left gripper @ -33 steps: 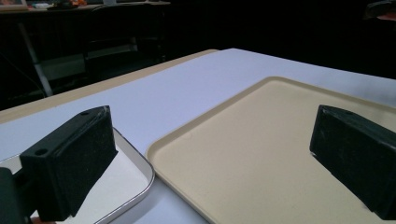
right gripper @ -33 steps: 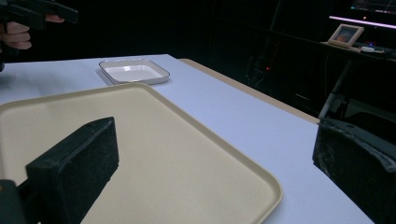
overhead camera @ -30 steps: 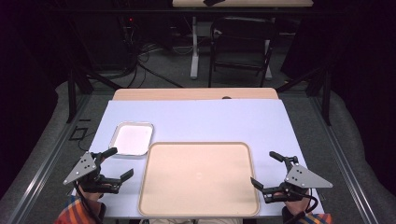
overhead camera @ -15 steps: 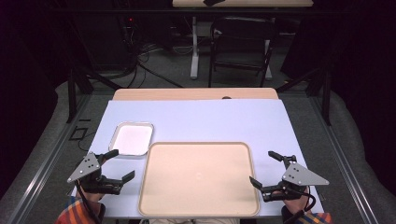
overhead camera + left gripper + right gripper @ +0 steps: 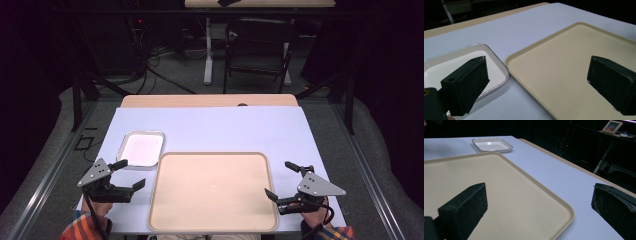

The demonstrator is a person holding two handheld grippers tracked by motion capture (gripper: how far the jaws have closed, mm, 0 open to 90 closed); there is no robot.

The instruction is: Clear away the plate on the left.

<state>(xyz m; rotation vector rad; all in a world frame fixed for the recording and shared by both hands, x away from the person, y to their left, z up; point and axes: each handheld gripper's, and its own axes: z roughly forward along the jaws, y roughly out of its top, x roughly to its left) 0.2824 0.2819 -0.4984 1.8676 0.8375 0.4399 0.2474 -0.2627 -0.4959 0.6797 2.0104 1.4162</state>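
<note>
Flanking the tray [image 5: 212,192], your two grippers sit at its short ends, and that is the relation everything turns on. The tray lies flat on the table [image 5: 225,130] at the near edge, its long axis running left to right, so each end faces one hand. Your left gripper [image 5: 131,174] is just off the left rim, jaws spread wide and holding nothing; in the left gripper view the tray's rounded corner lies between the jaws, slightly ahead. Your right gripper [image 5: 282,180] is just off the right rim, equally wide open and empty, with the near right corner of the tray between its jaws in the right gripper view. Neither hand is clearly nearer; both are just beside the rim without touching it.

A small white dish [image 5: 141,149] sits just beyond the tray's far left corner, close to your left gripper's far jaw. If the tray is your target, expect that dish to crowd your left approach.
</note>
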